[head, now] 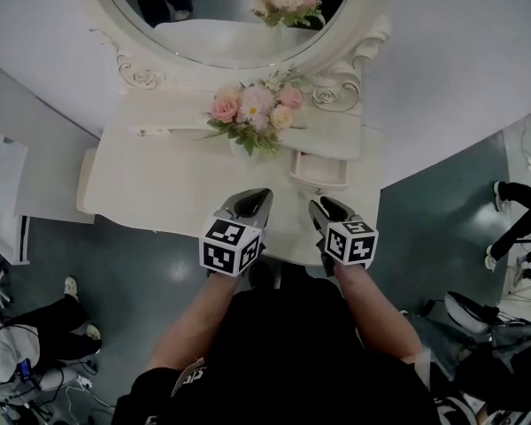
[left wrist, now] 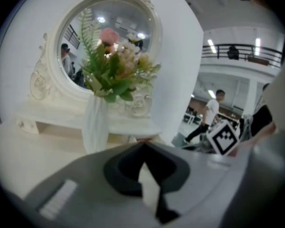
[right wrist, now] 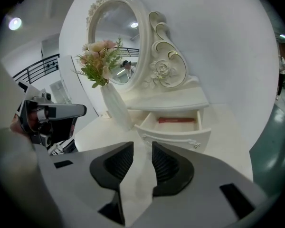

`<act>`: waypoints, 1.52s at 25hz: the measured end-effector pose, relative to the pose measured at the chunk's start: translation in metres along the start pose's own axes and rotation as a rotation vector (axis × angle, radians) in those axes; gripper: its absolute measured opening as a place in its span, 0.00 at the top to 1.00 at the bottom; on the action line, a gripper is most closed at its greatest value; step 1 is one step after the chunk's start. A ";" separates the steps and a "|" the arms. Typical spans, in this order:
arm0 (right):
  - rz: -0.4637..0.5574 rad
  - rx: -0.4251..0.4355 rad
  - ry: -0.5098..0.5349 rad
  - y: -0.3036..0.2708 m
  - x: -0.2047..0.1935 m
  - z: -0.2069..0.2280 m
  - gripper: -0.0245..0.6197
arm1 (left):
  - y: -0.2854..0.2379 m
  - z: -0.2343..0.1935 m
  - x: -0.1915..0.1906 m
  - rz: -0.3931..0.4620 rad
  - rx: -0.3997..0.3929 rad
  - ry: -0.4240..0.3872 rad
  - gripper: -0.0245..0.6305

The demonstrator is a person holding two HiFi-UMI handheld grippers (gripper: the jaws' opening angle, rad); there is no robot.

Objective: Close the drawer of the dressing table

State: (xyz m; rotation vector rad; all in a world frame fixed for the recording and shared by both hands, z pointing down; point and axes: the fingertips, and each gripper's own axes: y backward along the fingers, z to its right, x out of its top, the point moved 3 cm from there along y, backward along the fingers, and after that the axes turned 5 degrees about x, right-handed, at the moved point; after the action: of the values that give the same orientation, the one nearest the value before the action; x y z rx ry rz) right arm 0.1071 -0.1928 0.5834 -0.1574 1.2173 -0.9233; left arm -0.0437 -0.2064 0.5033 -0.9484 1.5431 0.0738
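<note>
The white dressing table (head: 159, 184) stands against the wall below me, under an oval mirror (head: 221, 16). Its small right-hand drawer (head: 319, 168) is pulled out. In the right gripper view the drawer (right wrist: 176, 136) lies straight ahead, a red flat item (right wrist: 176, 120) inside it. My right gripper (right wrist: 141, 147) is open with nothing between its pads and hovers short of the drawer front. It sits at the table's front edge (head: 324, 207) in the head view. My left gripper (head: 258, 198) hangs beside it over the tabletop, its jaw tips (left wrist: 143, 145) meeting and holding nothing.
A white vase of pink flowers (head: 250, 113) stands on the tabletop just left of the drawer, close ahead of the left gripper (left wrist: 96, 127). A white cabinet (head: 4, 193) sits at the far left. People stand or sit on the grey floor at both sides (head: 513, 211).
</note>
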 end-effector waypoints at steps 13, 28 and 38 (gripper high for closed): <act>-0.066 -0.043 -0.131 -0.028 -0.014 0.039 0.78 | -0.014 0.007 -0.007 -0.032 -0.016 -0.001 0.95; -0.096 -0.047 -0.086 -0.034 -0.013 0.048 0.83 | -0.018 0.015 0.002 -0.043 -0.017 -0.019 0.95; -0.110 -0.048 -0.085 -0.033 -0.010 0.054 0.83 | -0.026 0.017 0.008 -0.043 -0.033 -0.041 0.95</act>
State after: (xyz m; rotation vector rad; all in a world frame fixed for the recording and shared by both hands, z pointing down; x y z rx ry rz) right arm 0.1354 -0.2271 0.6302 -0.3018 1.1612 -0.9731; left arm -0.0140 -0.2183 0.5045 -0.9995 1.4870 0.0880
